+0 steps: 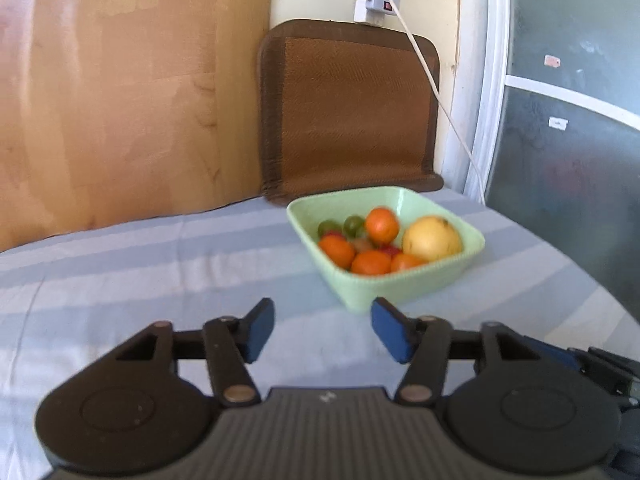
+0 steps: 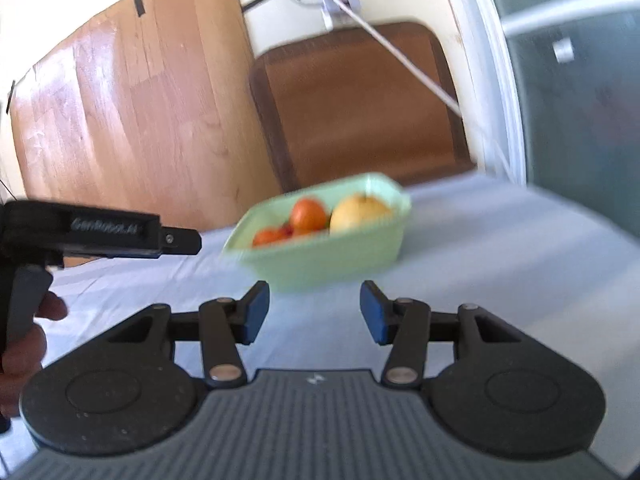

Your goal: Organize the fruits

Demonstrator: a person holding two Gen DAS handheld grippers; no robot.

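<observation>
- 1 green bowl (image 1: 404,286) on striped cloth (image 1: 160,272), ahead of both grippers.
- Inside: 4 oranges (image 1: 383,225), 1 yellow fruit (image 1: 432,239), 2 green fruits (image 1: 353,225), some red ones, blurred.
- Left gripper (image 1: 323,330): jaws wide, empty.
- Right gripper (image 2: 314,312): jaws wide, empty.

The bowl (image 1: 400,292) looks like glossy, pale green glazed ceramic or glass, its rim finely beaded. Under it the tabletop (image 1: 160,272) wears a soft, matt striped cloth. Behind stand a smooth, slightly shiny wooden board (image 1: 120,100) and a coarse woven brown mat (image 1: 348,108). Each hand-held gripper (image 1: 323,330) is matt black plastic with blue pads (image 1: 390,330).
</observation>
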